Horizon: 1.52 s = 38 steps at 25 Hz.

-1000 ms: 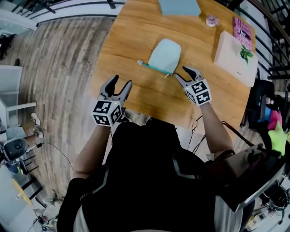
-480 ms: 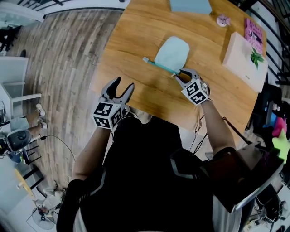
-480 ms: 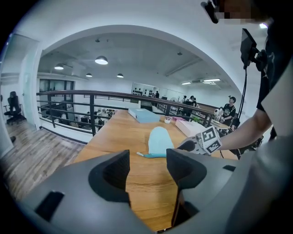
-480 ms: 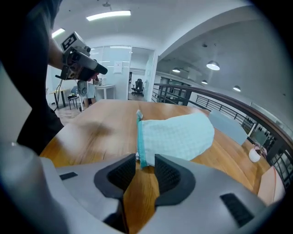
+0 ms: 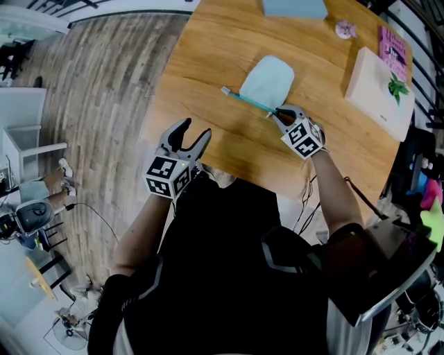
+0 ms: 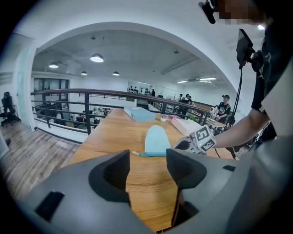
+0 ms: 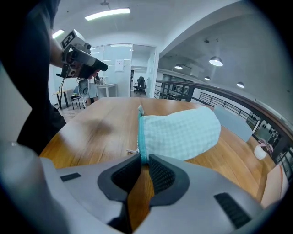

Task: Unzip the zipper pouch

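A pale mint zipper pouch lies on the wooden table, its teal zipper edge facing me. My right gripper is at the right end of that zipper. In the right gripper view the jaws are closing, and the gripper has its tips pinched on the teal zipper end of the pouch. My left gripper hovers open and empty near the table's front edge, left of the pouch. From the left gripper view the pouch lies well ahead, beyond the jaws.
A white box with a plant print and a pink book sit at the table's right. At the far edge lie a light blue flat item and a small pink object. Wooden floor lies left of the table.
My right gripper has moved forward to the zipper's right end and its jaws have narrowed onto it. The left gripper has stayed open in about the same place.
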Tool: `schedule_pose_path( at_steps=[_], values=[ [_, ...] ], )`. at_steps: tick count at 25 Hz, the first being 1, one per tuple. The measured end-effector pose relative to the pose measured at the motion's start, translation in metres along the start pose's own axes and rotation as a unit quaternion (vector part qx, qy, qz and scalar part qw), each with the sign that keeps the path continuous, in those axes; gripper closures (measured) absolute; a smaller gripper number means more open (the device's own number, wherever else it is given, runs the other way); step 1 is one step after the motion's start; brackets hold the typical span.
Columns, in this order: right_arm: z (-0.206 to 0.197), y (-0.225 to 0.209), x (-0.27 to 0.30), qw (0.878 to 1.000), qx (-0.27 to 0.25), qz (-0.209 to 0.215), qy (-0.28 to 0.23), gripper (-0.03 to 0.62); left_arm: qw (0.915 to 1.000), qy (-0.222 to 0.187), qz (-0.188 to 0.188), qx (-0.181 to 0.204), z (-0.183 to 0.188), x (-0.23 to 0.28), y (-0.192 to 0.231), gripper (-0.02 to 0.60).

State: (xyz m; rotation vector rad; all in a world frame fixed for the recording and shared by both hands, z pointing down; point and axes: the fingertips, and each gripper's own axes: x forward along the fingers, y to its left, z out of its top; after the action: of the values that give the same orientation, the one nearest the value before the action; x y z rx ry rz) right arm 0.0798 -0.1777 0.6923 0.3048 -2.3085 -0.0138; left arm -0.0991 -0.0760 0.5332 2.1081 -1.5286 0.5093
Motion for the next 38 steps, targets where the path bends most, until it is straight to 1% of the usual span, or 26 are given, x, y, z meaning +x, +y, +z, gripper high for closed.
schedule_pose_path(
  at_steps=[6, 9, 12, 15, 19, 22, 25, 26, 28, 31, 33, 35, 37, 38],
  values=[
    [0.009, 0.003, -0.003, 0.999, 0.032, 0.01, -0.011, 0.536, 0.9999, -0.009, -0.013, 0.004, 0.01, 0.0, 0.003, 0.316],
    [0.026, 0.0, -0.012, 0.997, 0.072, -0.009, -0.034, 0.537, 0.9995, -0.013, -0.023, 0.019, 0.017, 0.0, 0.01, 0.316],
    [0.044, -0.004, -0.024, 0.992, 0.108, -0.024, -0.053, 0.537, 0.9983, -0.016, -0.048, 0.031, 0.026, 0.004, 0.012, 0.316],
    [0.066, -0.006, -0.038, 0.985, 0.15, -0.04, -0.078, 0.539, 0.9957, -0.022, -0.076, 0.049, 0.039, 0.007, 0.01, 0.316],
    [0.099, -0.007, -0.065, 0.969, 0.211, -0.058, -0.114, 0.54, 0.9887, -0.032, -0.12, 0.083, 0.057, 0.009, 0.001, 0.316],
    [0.121, -0.007, -0.085, 0.958, 0.244, -0.073, -0.135, 0.54, 0.9797, -0.042, -0.152, 0.124, 0.071, 0.008, -0.007, 0.318],
    [0.142, -0.008, -0.104, 0.944, 0.277, -0.096, -0.154, 0.542, 0.9676, -0.053, -0.178, 0.171, 0.082, 0.007, -0.016, 0.318],
    [0.148, -0.008, -0.11, 0.939, 0.286, -0.104, -0.16, 0.542, 0.9641, -0.057, -0.187, 0.18, 0.086, 0.006, -0.02, 0.318],
    [0.158, -0.005, -0.121, 0.932, 0.301, -0.115, -0.169, 0.542, 0.9576, -0.067, -0.21, 0.185, 0.093, 0.005, -0.031, 0.318],
    [0.174, 0.001, -0.135, 0.922, 0.318, -0.124, -0.183, 0.543, 0.9471, -0.078, -0.241, 0.197, 0.103, 0.004, -0.045, 0.318],
    [0.184, 0.008, -0.145, 0.915, 0.329, -0.129, -0.196, 0.543, 0.9389, -0.085, -0.257, 0.212, 0.107, 0.002, -0.053, 0.318],
    [0.192, 0.013, -0.155, 0.908, 0.34, -0.137, -0.205, 0.543, 0.9282, -0.099, -0.26, 0.247, 0.114, -0.002, -0.061, 0.328],
    [0.2, 0.016, -0.165, 0.901, 0.352, -0.143, -0.211, 0.543, 0.9113, -0.119, -0.26, 0.296, 0.122, -0.008, -0.072, 0.348],
    [0.204, 0.017, -0.17, 0.897, 0.357, -0.146, -0.215, 0.543, 0.903, -0.127, -0.268, 0.311, 0.126, -0.011, -0.078, 0.348]
  ],
)
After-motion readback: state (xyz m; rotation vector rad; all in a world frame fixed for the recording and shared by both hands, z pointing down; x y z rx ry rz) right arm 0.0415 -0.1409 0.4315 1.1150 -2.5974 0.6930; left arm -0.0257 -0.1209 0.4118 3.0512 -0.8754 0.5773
